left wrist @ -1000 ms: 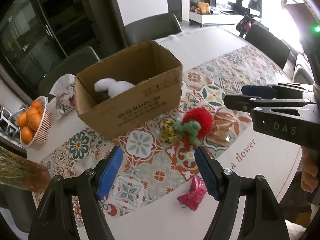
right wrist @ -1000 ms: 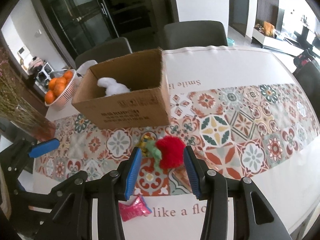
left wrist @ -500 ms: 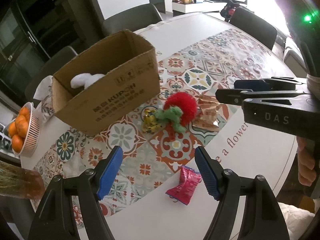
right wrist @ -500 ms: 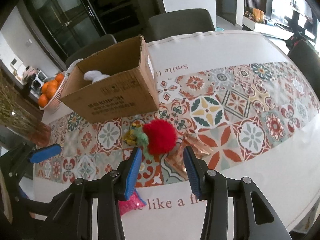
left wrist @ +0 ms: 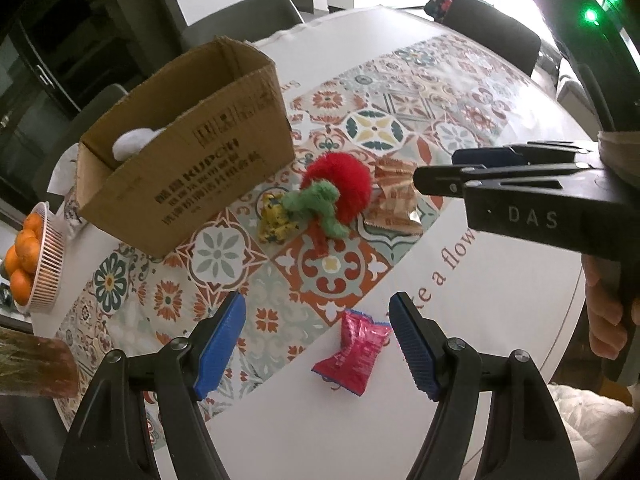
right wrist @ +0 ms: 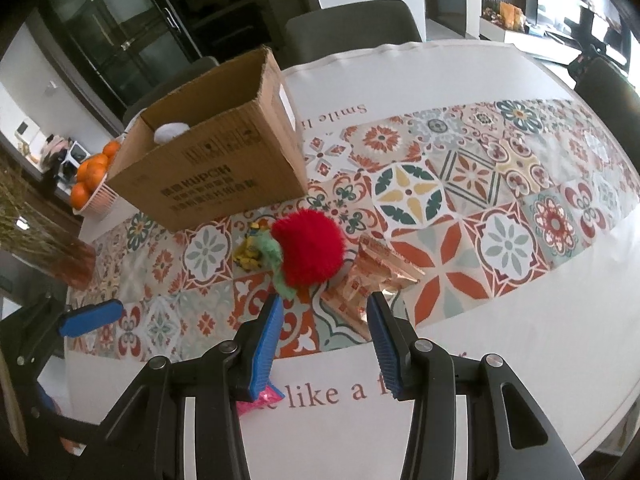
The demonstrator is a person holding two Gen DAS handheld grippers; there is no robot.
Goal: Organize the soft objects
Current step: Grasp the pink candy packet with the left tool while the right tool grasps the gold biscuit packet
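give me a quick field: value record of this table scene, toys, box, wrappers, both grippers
box: cardboard box, open top, white plush inside
toy: red plush with green leaves, lying on the table beside the box
wrappers: yellow packet, copper packet, pink packet
left gripper: open, empty, above the pink packet
right gripper: open, empty, near the red plush
side: basket of oranges
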